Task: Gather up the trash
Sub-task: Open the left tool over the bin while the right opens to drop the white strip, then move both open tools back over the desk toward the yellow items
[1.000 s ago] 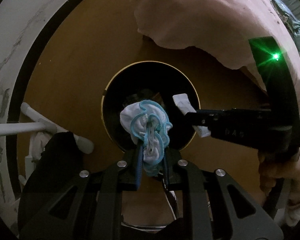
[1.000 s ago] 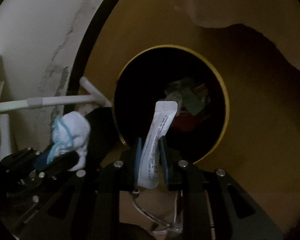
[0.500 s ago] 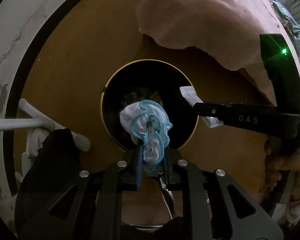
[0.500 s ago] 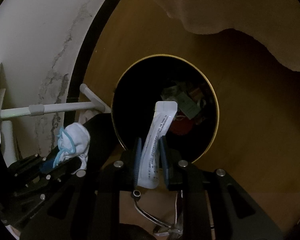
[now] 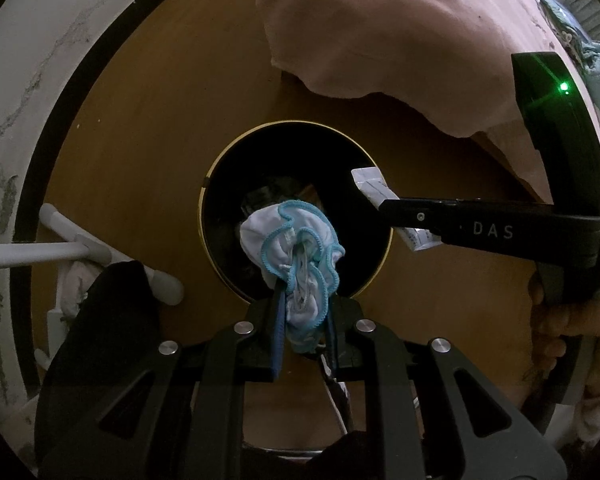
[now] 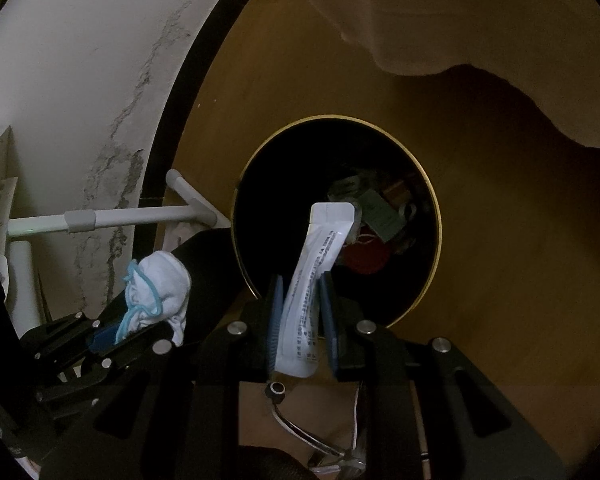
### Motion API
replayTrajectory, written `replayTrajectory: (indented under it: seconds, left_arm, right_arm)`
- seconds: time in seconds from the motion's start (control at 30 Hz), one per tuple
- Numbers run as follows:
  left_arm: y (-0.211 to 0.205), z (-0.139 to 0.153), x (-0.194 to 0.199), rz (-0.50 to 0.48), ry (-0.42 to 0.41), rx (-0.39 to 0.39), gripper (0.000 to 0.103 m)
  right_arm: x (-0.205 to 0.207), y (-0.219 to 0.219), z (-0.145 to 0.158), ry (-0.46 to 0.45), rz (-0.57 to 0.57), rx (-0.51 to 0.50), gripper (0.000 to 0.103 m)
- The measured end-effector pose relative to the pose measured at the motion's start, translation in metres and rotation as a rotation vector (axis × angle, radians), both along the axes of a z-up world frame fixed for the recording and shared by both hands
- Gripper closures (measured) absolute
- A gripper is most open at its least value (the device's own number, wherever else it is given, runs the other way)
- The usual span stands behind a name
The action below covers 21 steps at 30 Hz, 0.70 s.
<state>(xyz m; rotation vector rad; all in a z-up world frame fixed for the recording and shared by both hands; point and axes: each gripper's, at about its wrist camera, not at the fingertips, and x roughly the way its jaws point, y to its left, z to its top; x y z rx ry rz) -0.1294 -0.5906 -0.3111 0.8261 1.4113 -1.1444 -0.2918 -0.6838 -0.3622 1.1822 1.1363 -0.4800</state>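
A black bin with a gold rim (image 5: 202, 216) stands open on the wooden floor, with trash at its bottom. My left gripper (image 5: 304, 300) is shut on a crumpled white cap with blue elastic trim (image 5: 288, 248) and holds it over the bin's mouth. From the right, my right gripper (image 5: 396, 212) reaches to the bin's right edge. In the right wrist view the right gripper (image 6: 300, 284) is shut on a long white printed sachet (image 6: 320, 256) that points at the bin's rim (image 6: 438, 220). The left gripper (image 6: 124, 328) and the cap (image 6: 164, 280) show at the lower left.
Pink bedding (image 5: 380, 40) hangs over the floor behind the bin. A white tube rack (image 5: 60, 252) and a dark cloth (image 5: 112, 320) lie left of it, by a white marbled wall (image 5: 28, 80). A person's hand (image 5: 560, 320) grips the right tool's handle.
The right gripper with the sachet has drifted slightly toward the bin's far right rim. The left gripper and the cap have stayed put.
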Motion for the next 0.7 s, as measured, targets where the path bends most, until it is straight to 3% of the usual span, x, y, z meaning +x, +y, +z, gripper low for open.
replayTrajectory:
  seconds: [0.23,0.3,0.33,0.4,0.5,0.6,0.67,0.7]
  left_arm:
    - [-0.002,0.002,-0.001,-0.006,-0.001,0.0,0.086]
    - [-0.002,0.003,-0.003,-0.023,-0.018,-0.005,0.068]
    - [-0.003,0.004,-0.003,-0.024,-0.02,-0.01,0.042]
    - [-0.003,0.009,-0.003,-0.015,-0.04,-0.049,0.012]
    - [-0.004,0.018,-0.003,-0.004,-0.045,-0.089,0.011]
    - [-0.007,0.035,-0.009,-0.011,-0.043,-0.143,0.011]
    - [-0.003,0.064,-0.02,-0.023,-0.077,-0.212,0.011]
    - [0.005,0.088,-0.027,-0.036,-0.07,-0.28,0.011]
  right_arm:
    - [-0.001,0.001,0.003,-0.008,-0.011,0.005,0.083]
    - [-0.004,0.0,0.005,-0.039,-0.043,0.03,0.079]
    - [-0.005,0.0,0.006,-0.043,-0.059,0.04,0.072]
    - [-0.008,-0.005,0.011,-0.043,-0.086,0.036,0.021]
    - [-0.015,-0.014,0.032,-0.043,-0.109,-0.024,0.018]
    - [-0.028,-0.027,0.075,0.116,-0.163,-0.234,0.018]
    - [-0.033,-0.027,0.125,0.224,-0.184,-0.525,0.016]
    - [-0.033,-0.021,0.158,0.213,-0.181,-0.671,0.008]
